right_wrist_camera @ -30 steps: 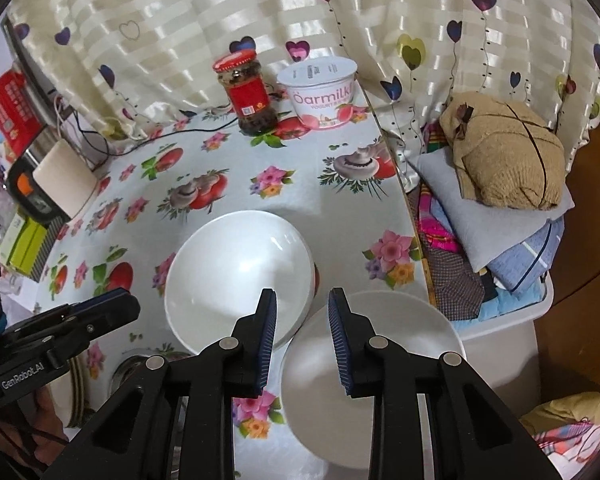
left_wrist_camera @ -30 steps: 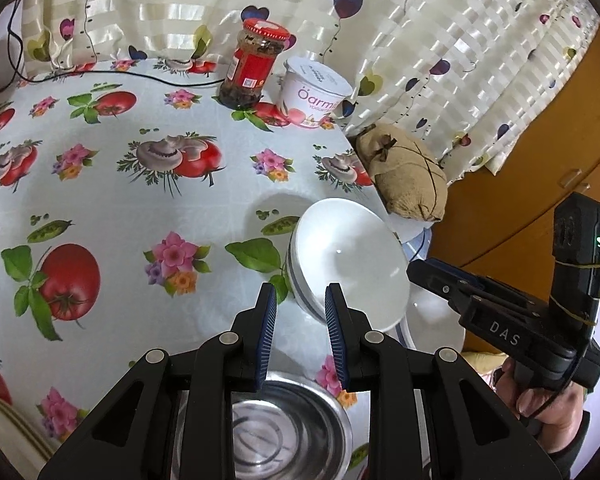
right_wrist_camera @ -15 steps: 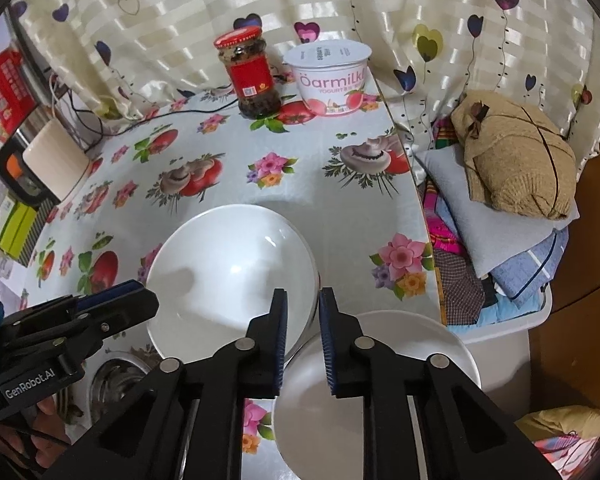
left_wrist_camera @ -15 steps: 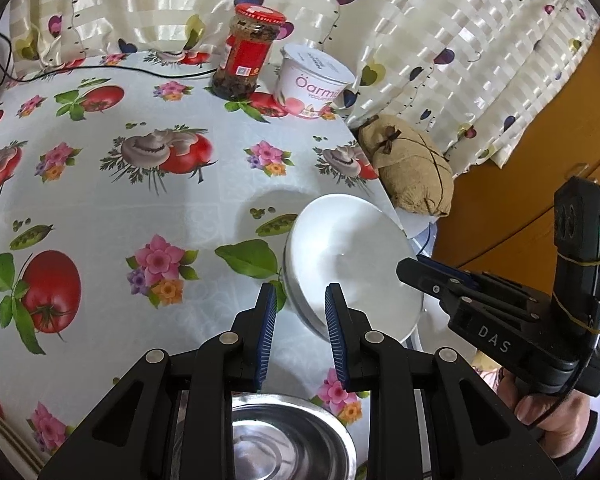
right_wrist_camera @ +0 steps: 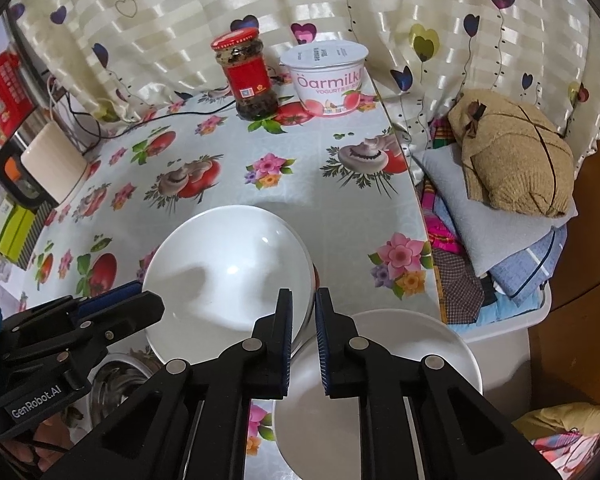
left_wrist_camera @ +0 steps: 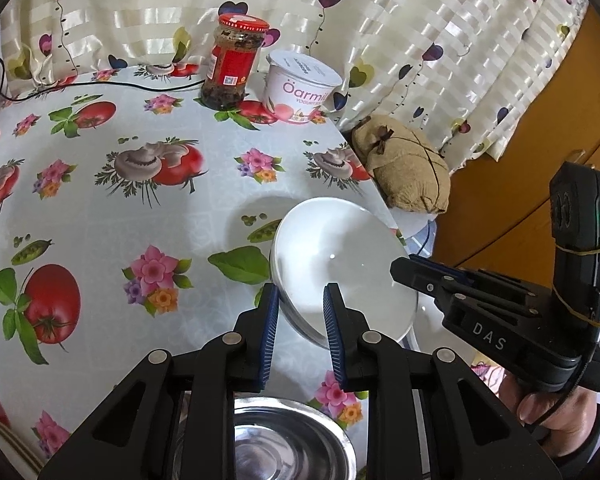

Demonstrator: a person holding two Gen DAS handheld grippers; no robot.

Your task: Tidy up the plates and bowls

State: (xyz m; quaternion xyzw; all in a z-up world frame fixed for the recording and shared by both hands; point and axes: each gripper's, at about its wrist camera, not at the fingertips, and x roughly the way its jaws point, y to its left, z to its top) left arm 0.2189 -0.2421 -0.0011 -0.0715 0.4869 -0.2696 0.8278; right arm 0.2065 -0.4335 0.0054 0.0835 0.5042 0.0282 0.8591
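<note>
A white bowl [left_wrist_camera: 340, 264] hangs tilted above the flowered tablecloth. My right gripper [right_wrist_camera: 303, 312] is shut on its right rim and shows in the left wrist view as a black tool [left_wrist_camera: 404, 270] at the bowl's far edge. My left gripper [left_wrist_camera: 300, 320] straddles the near rim. Its jaws are closing and the pads stand apart from the rim. From the right wrist it [right_wrist_camera: 148, 298] sits at the bowl's [right_wrist_camera: 228, 276] lower left. A white plate [right_wrist_camera: 400, 360] lies under my right fingers. A steel bowl [left_wrist_camera: 284, 440] sits below my left gripper.
A red-lidded jar [left_wrist_camera: 236, 68] and a yogurt tub [left_wrist_camera: 300, 88] stand at the back by the curtain, with a black cable running left. The table's right edge drops to folded clothes [right_wrist_camera: 500, 240] and a brown bundle [left_wrist_camera: 404, 172]. An appliance [right_wrist_camera: 40, 164] stands at the left.
My right jaws have shut onto the bowl's rim. The bowl has tipped up. Its near rim now lies between my left fingers, which have narrowed slightly.
</note>
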